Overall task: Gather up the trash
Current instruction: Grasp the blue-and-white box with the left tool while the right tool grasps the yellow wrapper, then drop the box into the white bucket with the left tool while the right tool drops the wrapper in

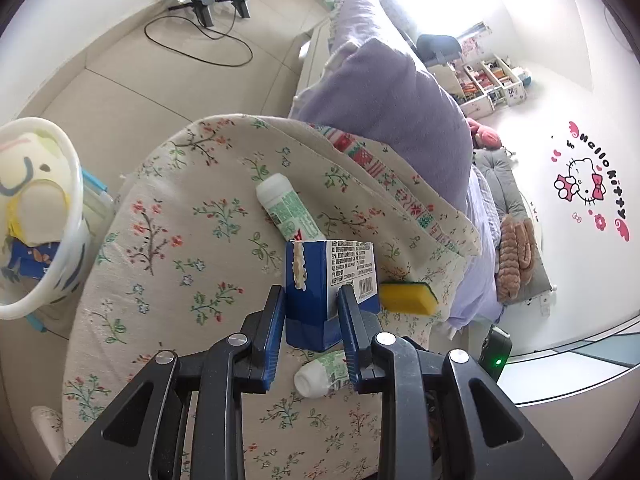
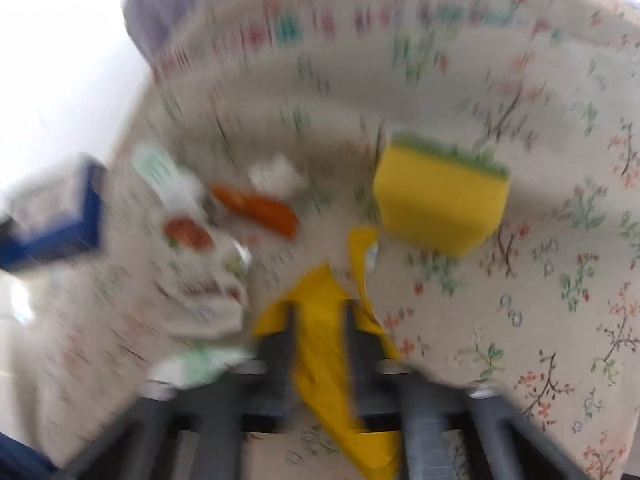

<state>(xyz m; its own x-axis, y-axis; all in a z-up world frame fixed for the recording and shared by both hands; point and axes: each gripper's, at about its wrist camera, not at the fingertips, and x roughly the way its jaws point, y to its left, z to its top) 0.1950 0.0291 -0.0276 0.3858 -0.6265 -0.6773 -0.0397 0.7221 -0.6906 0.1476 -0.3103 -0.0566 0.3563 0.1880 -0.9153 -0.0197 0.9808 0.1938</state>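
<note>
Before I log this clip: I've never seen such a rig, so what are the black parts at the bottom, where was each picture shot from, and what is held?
There is no robot here. A person holds a pair of two-finger tongs in each hand, and a fisheye camera on each looks forward along its fingers.

Left wrist picture: the left tongs are shut on a blue carton above a floral cloth. On the cloth lie two white and green bottles, one beyond the carton and one under the tongs, and a yellow sponge. A white basket with trash stands at the left.

Right wrist picture, badly blurred: the right tongs grip a yellow wrapper. Ahead lie the sponge and an orange scrap; other litter is too smeared to name.
</note>
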